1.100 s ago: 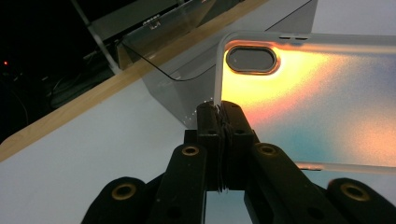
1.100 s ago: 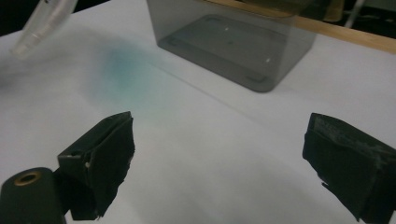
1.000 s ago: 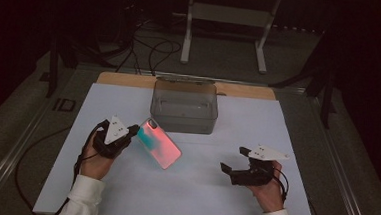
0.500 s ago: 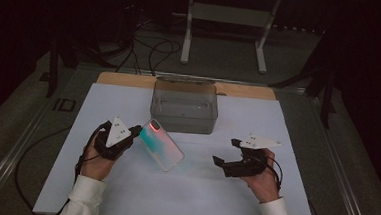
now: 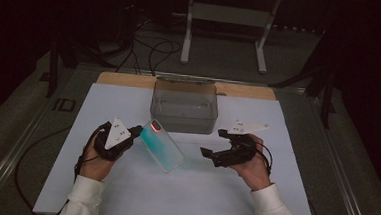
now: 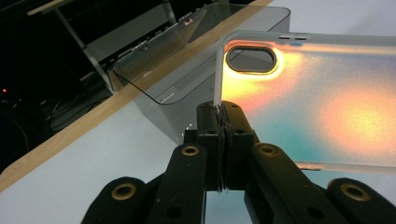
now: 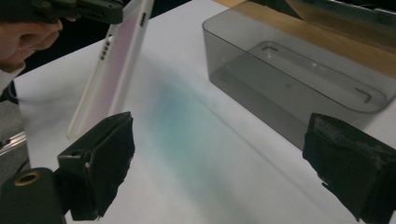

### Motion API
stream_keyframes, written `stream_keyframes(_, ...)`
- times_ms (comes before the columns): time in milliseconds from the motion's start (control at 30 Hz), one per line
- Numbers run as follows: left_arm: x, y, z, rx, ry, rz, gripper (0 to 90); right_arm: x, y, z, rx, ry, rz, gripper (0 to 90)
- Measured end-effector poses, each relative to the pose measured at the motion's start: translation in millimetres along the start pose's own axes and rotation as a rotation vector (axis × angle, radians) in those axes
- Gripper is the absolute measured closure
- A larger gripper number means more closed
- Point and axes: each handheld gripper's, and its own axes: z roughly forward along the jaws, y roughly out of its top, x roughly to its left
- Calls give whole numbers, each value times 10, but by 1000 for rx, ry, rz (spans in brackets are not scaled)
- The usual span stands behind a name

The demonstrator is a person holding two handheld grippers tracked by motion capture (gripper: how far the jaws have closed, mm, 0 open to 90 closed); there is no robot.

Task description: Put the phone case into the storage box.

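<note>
one white table top [image 5: 123,193], dark room

No words, labels, brand names, numbers or signs can be read anywhere in these views.

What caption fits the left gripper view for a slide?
Left tongs shut on the edge of a translucent phone case, beside a smoky clear box.
</note>
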Motion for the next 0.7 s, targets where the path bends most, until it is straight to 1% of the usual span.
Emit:
stream_keyframes(100, -11, 9, 0, -1, -4, 5, 888, 29, 70, 34, 11, 12, -9, 90)
stream_keyframes(300, -40, 18, 11, -3, -12, 15, 887, 70, 179, 123, 34, 43, -7, 90)
stream_keyframes(400, -53, 28, 8, -9, -14, 14, 888, 86, 224, 170, 49, 54, -8, 90)
stream_keyframes(467, -61, 39, 1, -10, -17, 22, 887, 94, 252, 202, 53, 71, -3, 90)
stream_keyframes(700, -104, 76, -14, -23, -27, 42, 887, 125, 316, 311, 93, 130, 12, 93)
